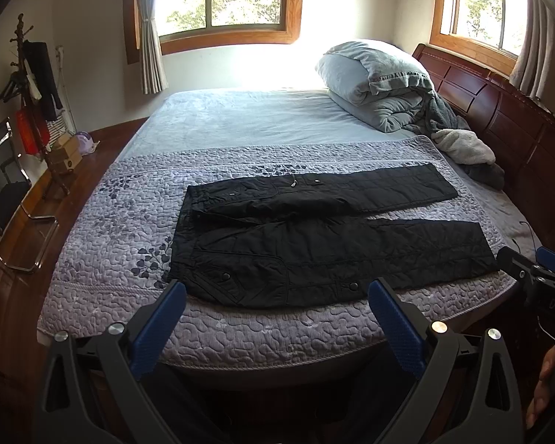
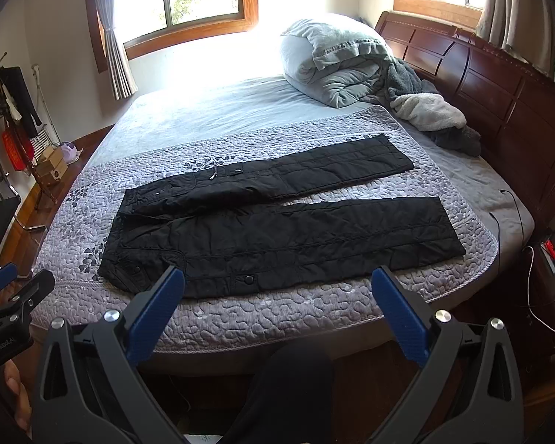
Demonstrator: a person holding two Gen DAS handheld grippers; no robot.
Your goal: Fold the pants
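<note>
Black quilted pants (image 1: 314,236) (image 2: 277,225) lie flat on the purple quilted bedspread (image 1: 129,229) (image 2: 277,314), waist to the left, both legs stretched to the right and slightly apart. My left gripper (image 1: 277,288) hovers open above the bed's near edge, short of the pants' near leg, nothing between its blue pads. My right gripper (image 2: 277,277) is likewise open over the near edge, empty. Each gripper shows at the side of the other's view: the right one (image 1: 536,270), the left one (image 2: 14,288).
A folded grey duvet (image 1: 377,81) and fleece blankets (image 1: 466,148) pile at the far right by the wooden headboard (image 1: 518,118). A coat rack (image 1: 33,85) and a chair (image 1: 3,185) stand left of the bed. A power strip (image 2: 551,248) and cables lie at the right.
</note>
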